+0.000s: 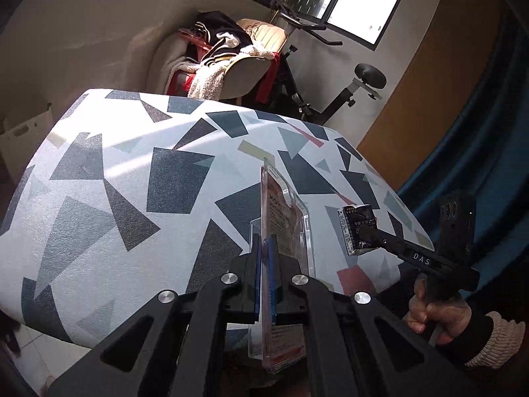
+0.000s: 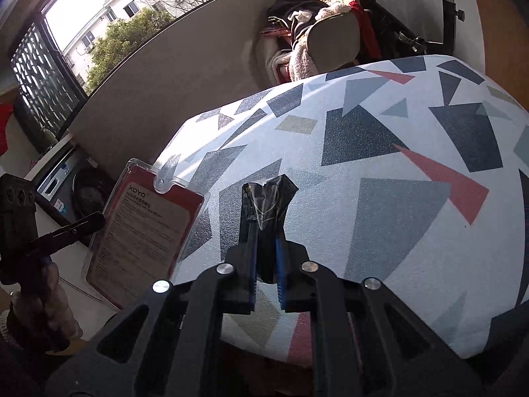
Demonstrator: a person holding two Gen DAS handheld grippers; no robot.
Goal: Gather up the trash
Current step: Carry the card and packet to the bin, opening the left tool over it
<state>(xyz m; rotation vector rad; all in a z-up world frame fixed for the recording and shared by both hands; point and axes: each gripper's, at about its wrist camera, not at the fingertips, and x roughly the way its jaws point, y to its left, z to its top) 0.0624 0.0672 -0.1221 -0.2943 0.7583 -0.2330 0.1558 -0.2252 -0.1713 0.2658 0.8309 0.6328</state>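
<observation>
1. Clamped edge-on in the left gripper (image 1: pixel 264 264) is a clear plastic blister pack (image 1: pixel 284 231) with a red card insert, held upright above the near edge of the patterned surface (image 1: pixel 115 172).
2. Right gripper (image 2: pixel 266 238) is closed on a crumpled black wrapper (image 2: pixel 267 198), also held over the surface.
3. Pack and wrapper sit near each other, not touching.
4. Behind the surface stands a chair (image 1: pixel 244 66) heaped with clothes.
</observation>
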